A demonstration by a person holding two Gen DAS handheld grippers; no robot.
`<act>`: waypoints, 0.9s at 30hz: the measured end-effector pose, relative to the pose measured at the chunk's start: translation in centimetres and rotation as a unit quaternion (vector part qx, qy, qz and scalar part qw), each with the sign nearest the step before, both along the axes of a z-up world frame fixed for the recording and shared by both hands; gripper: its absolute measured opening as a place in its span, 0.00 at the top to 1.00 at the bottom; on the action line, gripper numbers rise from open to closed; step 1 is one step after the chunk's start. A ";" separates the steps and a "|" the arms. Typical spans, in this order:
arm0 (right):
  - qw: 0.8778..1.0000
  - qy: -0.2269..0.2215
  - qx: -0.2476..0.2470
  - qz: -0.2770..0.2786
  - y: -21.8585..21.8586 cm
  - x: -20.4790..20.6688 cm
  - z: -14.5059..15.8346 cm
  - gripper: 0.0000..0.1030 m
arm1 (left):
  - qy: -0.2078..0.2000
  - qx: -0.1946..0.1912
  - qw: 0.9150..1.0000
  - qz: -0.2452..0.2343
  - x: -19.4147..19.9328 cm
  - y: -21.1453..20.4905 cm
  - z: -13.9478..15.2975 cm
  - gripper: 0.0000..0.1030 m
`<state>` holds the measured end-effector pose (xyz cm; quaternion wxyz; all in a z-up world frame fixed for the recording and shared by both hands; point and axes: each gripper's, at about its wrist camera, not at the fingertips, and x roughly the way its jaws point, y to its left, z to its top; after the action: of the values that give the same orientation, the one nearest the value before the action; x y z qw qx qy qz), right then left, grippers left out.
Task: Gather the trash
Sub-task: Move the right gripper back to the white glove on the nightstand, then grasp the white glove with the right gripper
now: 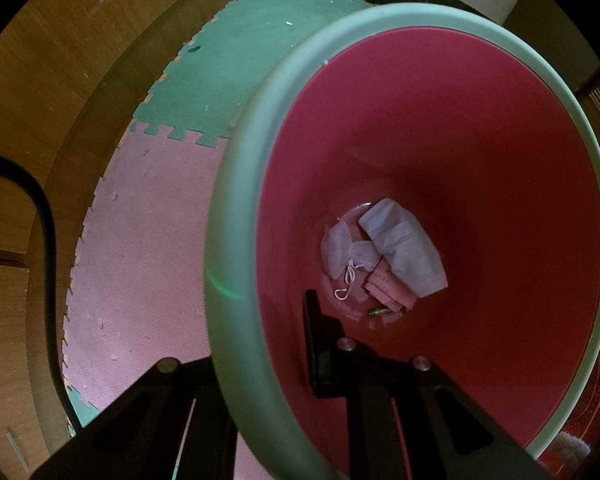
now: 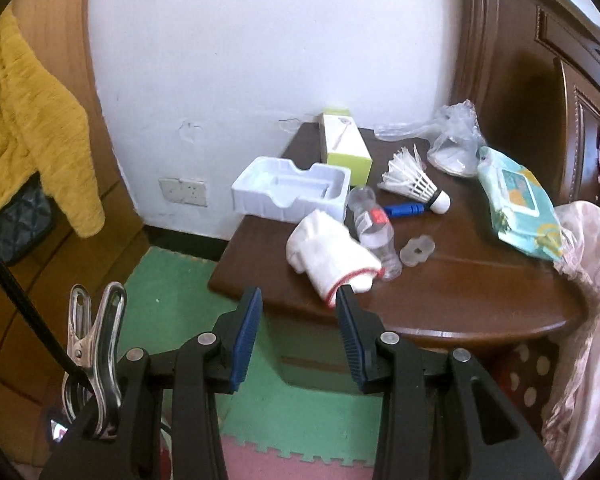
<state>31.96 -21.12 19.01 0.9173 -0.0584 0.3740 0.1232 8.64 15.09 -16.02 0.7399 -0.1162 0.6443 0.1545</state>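
My left gripper point(image 1: 255, 336) points straight down and is shut on the pale green rim point(image 1: 235, 216) of the red trash bin point(image 1: 480, 184), one finger inside and one outside. At the bin's bottom lie grey face masks point(image 1: 400, 240), pink paper point(image 1: 388, 286) and a small green battery point(image 1: 380, 312). My right gripper point(image 2: 298, 296) stands open and empty, just short of the dark wooden bedside table point(image 2: 460, 292). On that table lie a white glove with red trim point(image 2: 332, 256), an empty plastic bottle point(image 2: 374, 228), a white plastic tray point(image 2: 291, 192), a green-white box point(image 2: 344, 148), a shuttlecock point(image 2: 414, 180) and a crumpled plastic bag point(image 2: 452, 136).
A pack of wet wipes point(image 2: 520, 204) and a blue handle point(image 2: 404, 210) also lie on the table. Pink bedding point(image 2: 588, 280) hangs at the right, a yellow garment point(image 2: 31, 120) at the left. Green and pink foam mats point(image 1: 147, 240) cover the floor. A metal clip point(image 2: 95, 344) hangs beside my right gripper.
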 end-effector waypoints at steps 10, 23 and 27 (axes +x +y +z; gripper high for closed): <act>0.998 -0.013 -0.053 -0.010 0.8 3.4 -0.5 0.62 | -0.001 -0.001 1.000 0.001 0.1 0.0 0.0 0.90; 0.998 0.022 -0.058 -0.018 1.0 5.3 -2.5 0.62 | -0.001 -0.001 1.000 0.001 0.0 0.1 0.0 0.90; 0.998 0.030 -0.047 -0.015 1.1 5.3 -2.9 0.62 | -0.001 -0.001 1.000 0.001 0.0 0.1 0.0 0.90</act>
<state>37.27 -20.06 16.08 0.9036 -0.0915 0.4079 0.0932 8.65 15.23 -15.97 0.7401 -0.1180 0.6438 0.1544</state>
